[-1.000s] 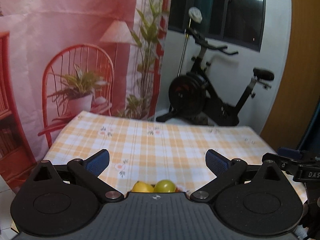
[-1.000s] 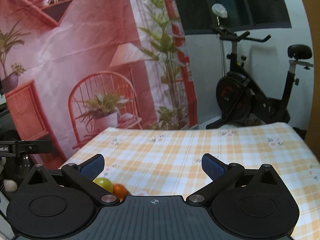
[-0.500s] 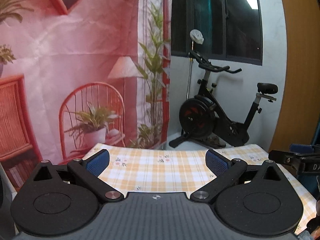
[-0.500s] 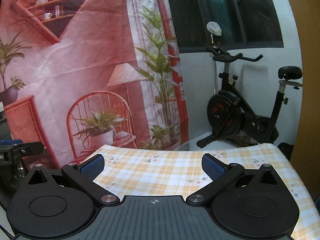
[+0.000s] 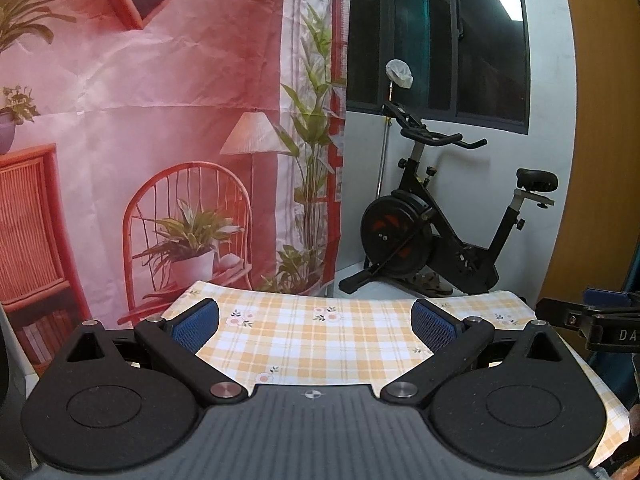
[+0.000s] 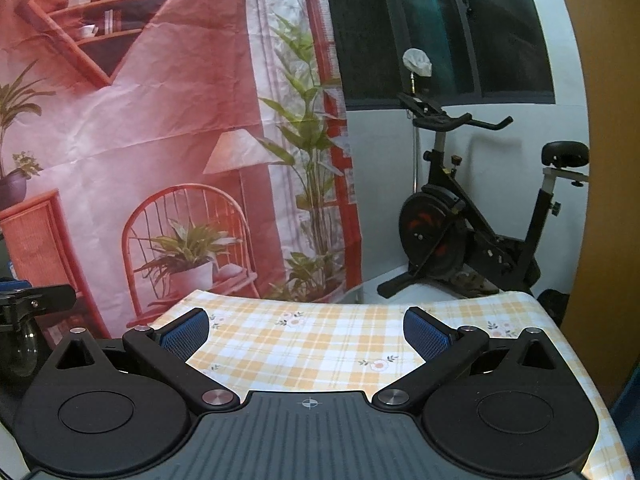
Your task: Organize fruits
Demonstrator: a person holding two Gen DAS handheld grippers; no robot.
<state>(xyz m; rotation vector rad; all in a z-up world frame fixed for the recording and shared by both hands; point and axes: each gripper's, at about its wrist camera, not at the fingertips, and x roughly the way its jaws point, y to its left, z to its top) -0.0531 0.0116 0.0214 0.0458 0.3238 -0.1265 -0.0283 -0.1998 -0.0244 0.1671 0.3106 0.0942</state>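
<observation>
**Clerk:** Item one, left gripper (image 5: 314, 322). Position?

**Keeper:** Held level above the near edge of the table, camera looking far across the checked tablecloth (image 5: 320, 344) toward the wall. By my reading it is raised and parked, not reaching for anything.

**Clerk:** Jaws?

**Keeper:** Spread wide. The blue pads (image 5: 196, 322) stand well apart with only cloth showing between them. Nothing gripped, nothing touched.

**Clerk:** Item two, right gripper (image 6: 306, 332).

**Keeper:** Same entry. Level, high, facing the far wall. Jaws wide, blue pads (image 6: 424, 338) apart, empty. Its tip also shows at the right edge of the left wrist view, so the two sit side by side.

**Clerk:** Item three, the fruits.

**Keeper:** None in sight in either view. The visible cloth is bare except for its printed flowers. If fruit lies on the table, it would be near, hidden under the gripper bodies; I cannot tell.

**Clerk:** Surroundings?

**Keeper:** Far left, a printed backdrop (image 5: 160, 120) showing a red chair and potted plant. Far right, an exercise bike (image 5: 440, 232) on the floor under a dark window (image 5: 440, 40). All well apart from the grippers.

**Clerk:** Stage of work?

**Keeper:** Judged idle: either about to begin or finished. The views do not settle which.
</observation>
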